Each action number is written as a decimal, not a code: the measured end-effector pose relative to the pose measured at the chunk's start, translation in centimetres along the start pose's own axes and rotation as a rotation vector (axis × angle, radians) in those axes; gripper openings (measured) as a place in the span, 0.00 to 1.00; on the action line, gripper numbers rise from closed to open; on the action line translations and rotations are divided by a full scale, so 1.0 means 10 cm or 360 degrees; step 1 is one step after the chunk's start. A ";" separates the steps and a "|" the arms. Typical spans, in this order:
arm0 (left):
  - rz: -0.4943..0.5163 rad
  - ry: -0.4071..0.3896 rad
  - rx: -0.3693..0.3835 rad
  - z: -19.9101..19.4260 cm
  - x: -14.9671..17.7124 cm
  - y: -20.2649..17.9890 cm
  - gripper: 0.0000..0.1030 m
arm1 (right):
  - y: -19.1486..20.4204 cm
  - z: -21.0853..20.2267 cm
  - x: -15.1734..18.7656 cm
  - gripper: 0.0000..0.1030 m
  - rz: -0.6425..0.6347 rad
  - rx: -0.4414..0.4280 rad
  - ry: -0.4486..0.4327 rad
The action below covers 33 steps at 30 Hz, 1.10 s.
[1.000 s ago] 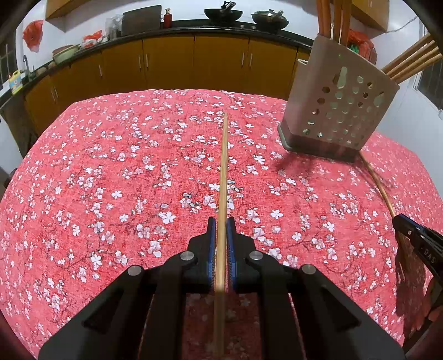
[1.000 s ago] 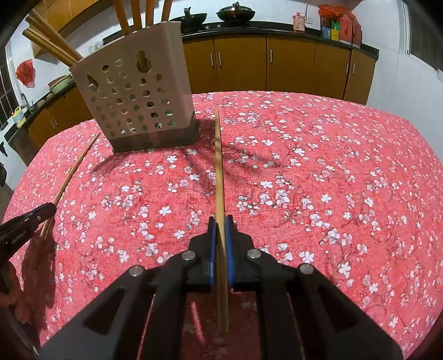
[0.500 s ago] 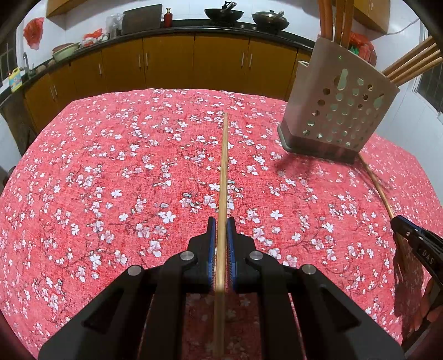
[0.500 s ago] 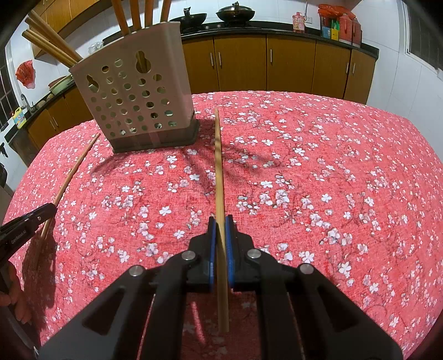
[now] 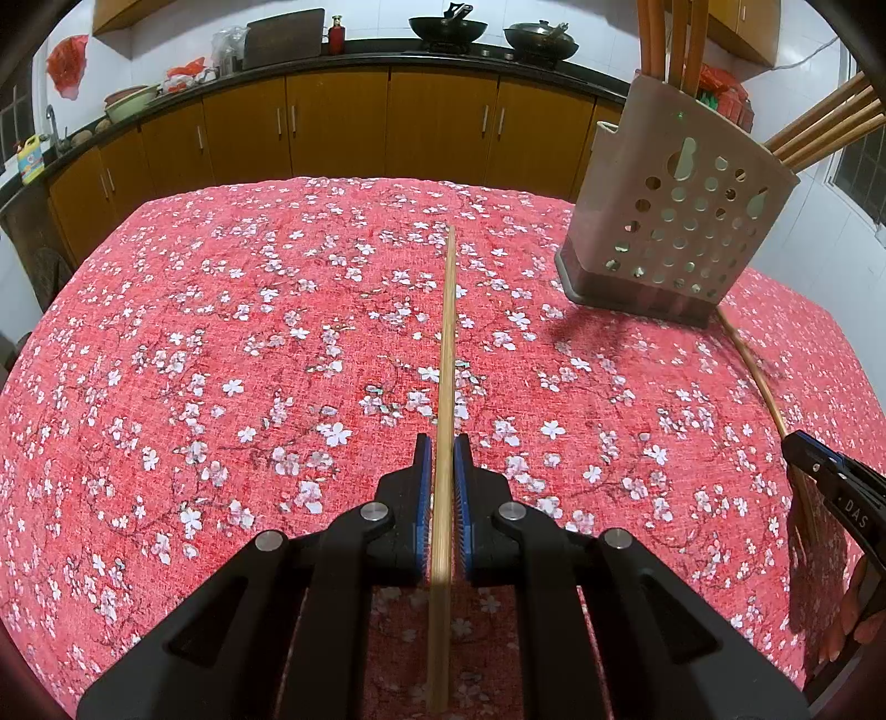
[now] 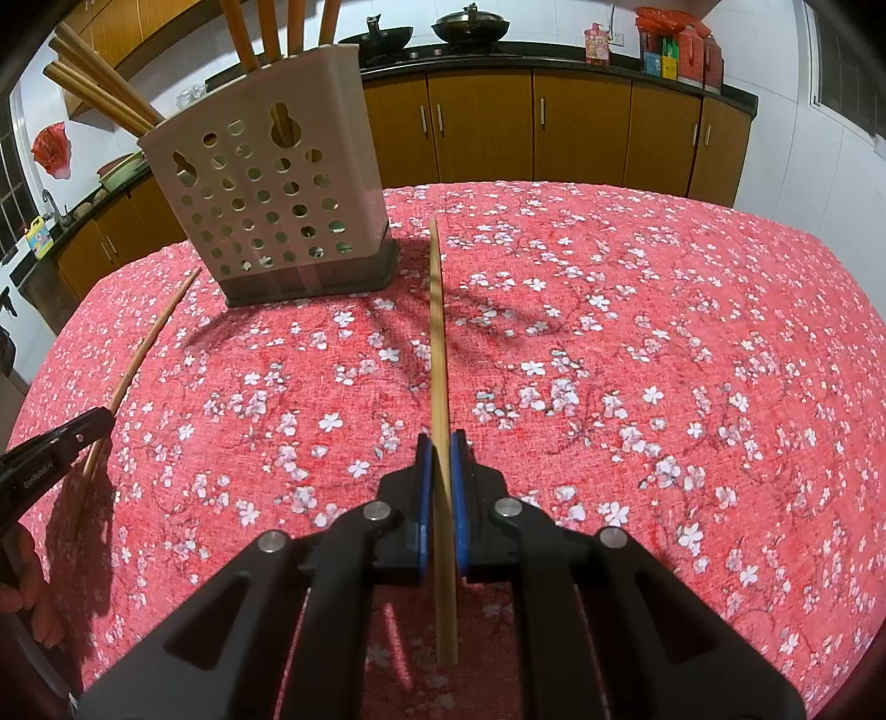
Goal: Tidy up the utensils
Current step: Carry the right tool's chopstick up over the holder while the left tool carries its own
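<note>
Two fisheye views look out over a table covered in a red cloth (image 5: 221,343) printed with small white blossoms, inside a kitchen with brown cabinets (image 5: 343,133) along the back wall.

On the left side, the left gripper (image 5: 442,471) has its blue-padded fingers pressed onto a pale wooden chopstick (image 5: 447,354), which runs straight ahead between them and points toward the far edge of the table. In the right wrist view this same gripper shows only as a dark tip at the left border, with its chopstick slanting up toward the holder.

Near the middle stands the utensil holder (image 6: 266,205), a beige plastic box with round holes and a darker base. It sits upright on the cloth, and several chopsticks (image 6: 94,88) already stand in it, leaning out above its rim.

To the right, the right gripper (image 6: 441,471) pinches a second chopstick (image 6: 437,332) between its blue pads. That stick reaches forward, its far tip ending just right of the holder's base. Whether either held stick touches the cloth cannot be told.

Two dark woks (image 6: 470,25) sit on the counter behind.
</note>
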<state>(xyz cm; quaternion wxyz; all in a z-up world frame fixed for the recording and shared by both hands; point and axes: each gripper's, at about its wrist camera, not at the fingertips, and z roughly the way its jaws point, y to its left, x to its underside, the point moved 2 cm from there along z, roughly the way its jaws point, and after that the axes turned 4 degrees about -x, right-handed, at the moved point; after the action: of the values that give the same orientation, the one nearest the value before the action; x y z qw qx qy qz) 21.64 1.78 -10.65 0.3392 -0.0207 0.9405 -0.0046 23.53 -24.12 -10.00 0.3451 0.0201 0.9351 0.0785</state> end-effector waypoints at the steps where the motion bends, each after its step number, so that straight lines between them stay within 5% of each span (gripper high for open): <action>1: 0.0000 0.0000 0.0000 0.00 0.00 0.00 0.09 | 0.00 0.00 0.00 0.08 0.0000 0.0000 0.0000; 18: 0.0129 0.0014 -0.0064 -0.10 0.10 -0.09 0.08 | 0.01 -0.13 0.09 0.07 -0.0009 -0.0007 -0.0021; 26: 0.0060 -0.0044 0.0020 -0.36 -0.02 0.04 0.07 | -0.06 -0.68 -0.12 0.07 0.0016 -0.0025 -0.0280; 33: 0.0019 -0.0261 0.0108 -0.85 -0.33 0.06 0.07 | -0.14 -1.14 -0.35 0.07 0.0048 -0.0025 -0.0509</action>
<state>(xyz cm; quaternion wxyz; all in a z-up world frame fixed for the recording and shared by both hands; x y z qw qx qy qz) 18.72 2.51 -2.00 0.4155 -0.0037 0.9090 -0.0328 18.85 -27.37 0.57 0.4884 0.0435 0.8672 0.0868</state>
